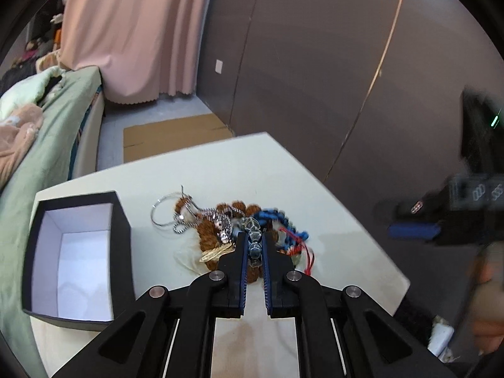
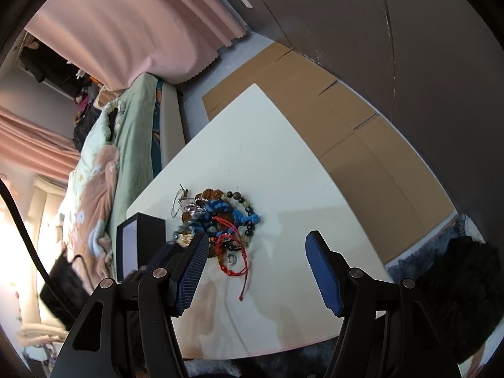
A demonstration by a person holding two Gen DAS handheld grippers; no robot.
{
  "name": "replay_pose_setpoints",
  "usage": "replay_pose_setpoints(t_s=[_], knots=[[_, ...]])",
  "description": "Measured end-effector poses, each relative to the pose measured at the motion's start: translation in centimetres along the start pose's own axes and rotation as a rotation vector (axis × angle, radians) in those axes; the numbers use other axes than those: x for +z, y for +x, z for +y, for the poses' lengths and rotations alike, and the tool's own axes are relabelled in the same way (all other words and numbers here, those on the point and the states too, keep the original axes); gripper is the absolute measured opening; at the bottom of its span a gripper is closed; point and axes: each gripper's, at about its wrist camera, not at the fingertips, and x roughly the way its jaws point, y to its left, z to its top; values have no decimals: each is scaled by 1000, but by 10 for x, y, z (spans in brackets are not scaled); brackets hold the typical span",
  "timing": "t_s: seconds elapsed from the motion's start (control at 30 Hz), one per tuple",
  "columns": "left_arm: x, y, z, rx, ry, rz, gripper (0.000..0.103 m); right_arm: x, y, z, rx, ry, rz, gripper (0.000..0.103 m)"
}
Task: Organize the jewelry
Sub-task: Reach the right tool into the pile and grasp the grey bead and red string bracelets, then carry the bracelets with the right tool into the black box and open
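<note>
Your left hand-held gripper (image 1: 254,245) is clamped on a strand of clear faceted beads (image 1: 254,239) at the near edge of the jewelry pile (image 1: 233,226) on the tabletop (image 1: 220,170). The open black box (image 1: 75,252) sits to its left. Your right hand-held gripper (image 2: 256,252) hovers with jaws apart and empty, the pile just ahead of it.

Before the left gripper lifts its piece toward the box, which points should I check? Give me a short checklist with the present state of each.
1. Left gripper closed on a piece: ok, its pads press a string of clear faceted beads.
2. Beads free of the jewelry pile: cannot tell, the strands overlap.
3. Black box open and empty: ok, only its white inside shows.
4. Path to the box clear: ok, bare table lies between.
5. Right gripper out of the way: ok, open, holding nothing, beside the pile.
6. Red cord not caught: cannot tell.
</note>
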Motion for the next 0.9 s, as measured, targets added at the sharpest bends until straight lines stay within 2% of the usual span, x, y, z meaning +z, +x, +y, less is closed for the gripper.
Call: replay_pose_setpoints(t_s=[0.13, 0.43, 0.53, 0.73, 0.8, 0.83, 0.9], knots=[[8, -23, 5, -22, -31, -53, 8, -4, 17, 5, -16, -9, 40, 65], [19, -59, 19, -50, -78, -129, 8, -17, 66, 20, -87, -66, 157, 45], [21, -67, 27, -53, -98, -141, 8, -19, 76, 25, -132, -94, 162, 41], [24, -81, 42, -41, -126, -166, 8, -18, 86, 37, -212, -163, 133, 40], [24, -86, 46, -39, -134, -176, 8, -18, 87, 40, -228, -182, 126, 24], [24, -91, 49, -37, -140, -184, 8, -19, 88, 41, -219, -182, 137, 4], [25, -98, 53, -33, -148, -196, 8, -21, 85, 41, -194, -170, 130, 4]])
